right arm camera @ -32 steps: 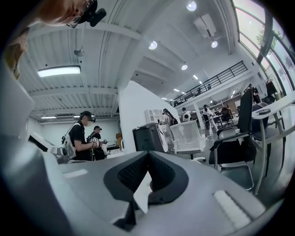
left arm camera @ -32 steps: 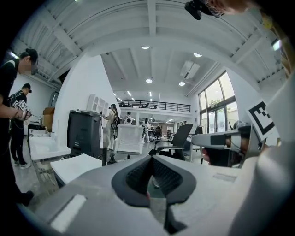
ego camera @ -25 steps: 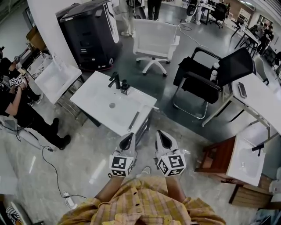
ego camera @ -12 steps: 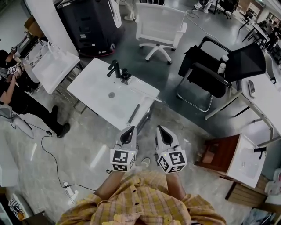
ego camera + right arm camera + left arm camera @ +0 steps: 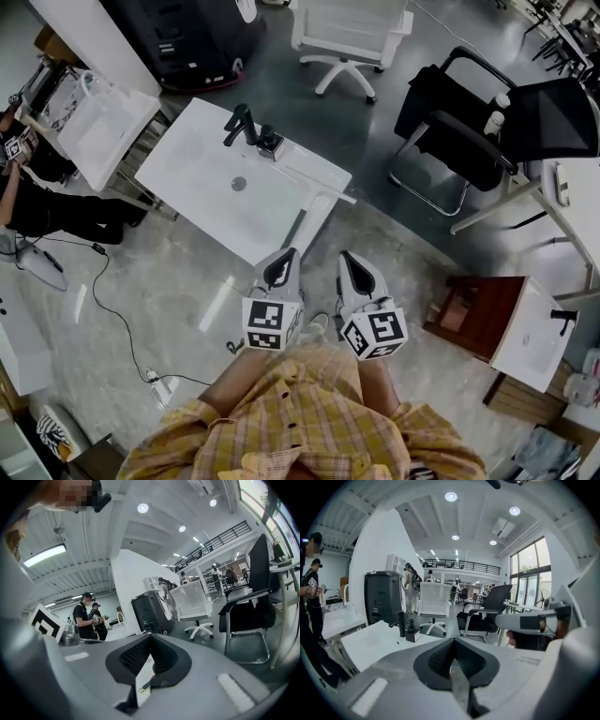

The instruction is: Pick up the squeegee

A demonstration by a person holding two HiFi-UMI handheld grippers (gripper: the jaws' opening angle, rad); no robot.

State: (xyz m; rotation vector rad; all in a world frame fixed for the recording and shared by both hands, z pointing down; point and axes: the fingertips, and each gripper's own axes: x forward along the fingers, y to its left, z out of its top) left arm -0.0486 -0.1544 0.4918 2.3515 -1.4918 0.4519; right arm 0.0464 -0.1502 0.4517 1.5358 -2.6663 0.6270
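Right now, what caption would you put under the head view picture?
Left gripper and right gripper, both shut, near the white sink where the squeegee lies.

Glossy grey floor (image 5: 141, 300), white swivel chair (image 5: 349, 23)

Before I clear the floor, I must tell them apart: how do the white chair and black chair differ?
The white chair stands on a star base; the black chair on a bent metal tube frame. The white chair is beyond the sink counter; the black chair sits beside the desk at right. Nobody sits in either.
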